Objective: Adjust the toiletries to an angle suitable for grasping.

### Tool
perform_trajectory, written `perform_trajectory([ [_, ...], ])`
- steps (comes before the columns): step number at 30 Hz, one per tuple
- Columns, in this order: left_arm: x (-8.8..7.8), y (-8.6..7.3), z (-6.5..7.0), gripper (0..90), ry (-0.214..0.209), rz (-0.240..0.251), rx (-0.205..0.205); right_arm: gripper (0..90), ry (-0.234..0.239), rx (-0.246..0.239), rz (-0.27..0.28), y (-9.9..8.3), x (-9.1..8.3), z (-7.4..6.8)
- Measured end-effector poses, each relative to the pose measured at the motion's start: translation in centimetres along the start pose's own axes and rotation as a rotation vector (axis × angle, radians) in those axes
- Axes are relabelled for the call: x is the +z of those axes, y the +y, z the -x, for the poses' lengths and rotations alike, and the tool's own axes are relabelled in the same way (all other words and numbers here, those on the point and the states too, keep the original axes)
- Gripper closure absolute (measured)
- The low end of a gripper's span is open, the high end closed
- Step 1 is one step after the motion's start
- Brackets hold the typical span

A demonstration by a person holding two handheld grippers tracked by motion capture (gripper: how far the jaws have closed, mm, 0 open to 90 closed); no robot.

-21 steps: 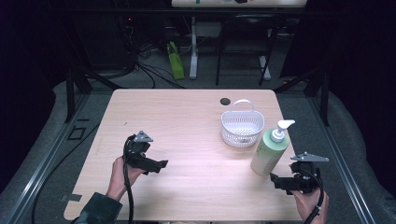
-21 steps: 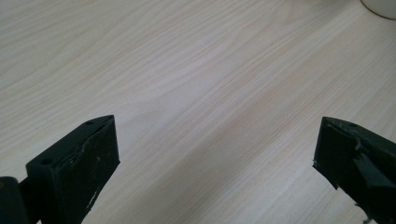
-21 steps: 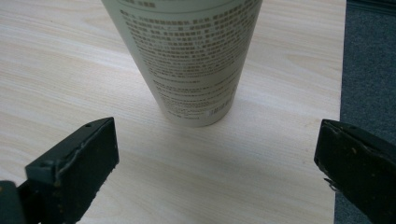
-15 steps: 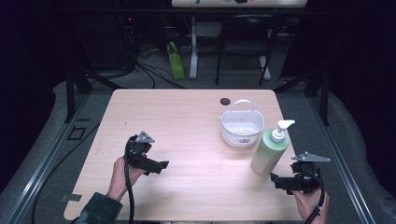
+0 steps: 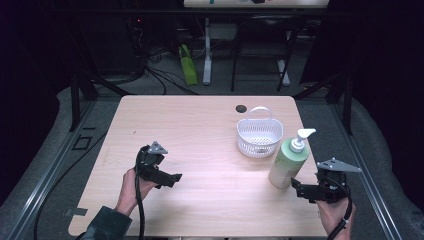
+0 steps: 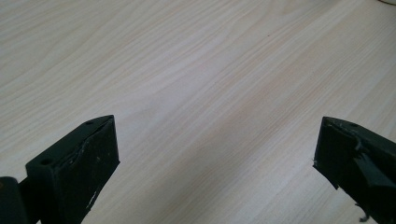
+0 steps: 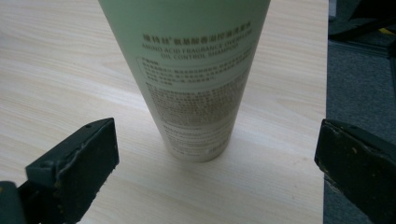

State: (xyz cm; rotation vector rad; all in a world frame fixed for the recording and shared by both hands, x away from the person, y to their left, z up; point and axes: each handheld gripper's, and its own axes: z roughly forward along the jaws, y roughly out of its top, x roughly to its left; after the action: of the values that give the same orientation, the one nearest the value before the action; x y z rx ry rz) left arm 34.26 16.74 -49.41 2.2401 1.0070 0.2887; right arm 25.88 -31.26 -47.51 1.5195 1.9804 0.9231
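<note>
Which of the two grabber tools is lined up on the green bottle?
The right gripper: its open jaws face the upright green pump bottle, which stands just ahead of them, untouched. The left gripper points at bare table.

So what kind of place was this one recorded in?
Likely a lab or recording workspace, not a home: a bare wooden table stands on a metal frame, loose cables trail over grey flooring, dark surroundings. A shampoo bottle and white basket look staged.

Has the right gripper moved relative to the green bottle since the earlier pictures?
No. The right gripper sits beside the green bottle base as before, jaws open.
</note>
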Motion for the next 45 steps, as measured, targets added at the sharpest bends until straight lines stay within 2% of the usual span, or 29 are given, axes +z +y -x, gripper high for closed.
perform_trajectory([
  [6,-0.3,-0.1,-0.2,0.0,0.014,0.020,-0.008,0.0,0.001,-0.037,0.042,0.9,-0.7,-0.5],
  [11,0.0,0.0,0.0,0.0,0.004,0.006,-0.001,0.0,-0.007,-0.050,0.077,2.0,-0.9,-0.6],
  [13,0.1,0.1,0.1,0.0,0.004,0.004,0.002,0.0,0.010,-0.047,0.092,2.3,-0.9,-0.7],
  [18,0.2,0.1,0.1,0.0,0.002,0.005,0.002,0.0,0.016,-0.073,0.126,2.9,-1.1,-1.1],
  [22,0.1,-0.1,0.0,0.0,0.001,0.008,-0.001,0.0,0.031,-0.070,0.153,3.4,-1.1,-1.3],
  [27,0.2,0.0,0.3,0.0,-0.005,0.005,0.006,0.0,0.025,-0.081,0.175,4.3,-0.8,-1.6],
  [30,0.2,0.0,0.3,0.0,0.001,0.008,0.009,0.0,0.042,-0.090,0.191,4.7,-0.7,-1.8],
  [34,0.1,0.0,0.2,0.0,-0.011,0.003,0.009,0.0,0.065,-0.099,0.226,5.2,-0.8,-1.9],
  [36,0.2,0.1,0.2,0.0,-0.013,0.004,0.010,0.0,0.071,-0.088,0.241,5.4,-0.7,-1.8],
  [41,0.3,0.1,0.2,0.0,-0.025,-0.001,0.016,0.0,0.066,-0.088,0.245,5.8,-0.1,-2.0],
  [45,0.3,0.1,0.0,0.0,-0.034,-0.009,0.015,0.0,0.095,-0.094,0.257,6.3,0.2,-2.2],
])
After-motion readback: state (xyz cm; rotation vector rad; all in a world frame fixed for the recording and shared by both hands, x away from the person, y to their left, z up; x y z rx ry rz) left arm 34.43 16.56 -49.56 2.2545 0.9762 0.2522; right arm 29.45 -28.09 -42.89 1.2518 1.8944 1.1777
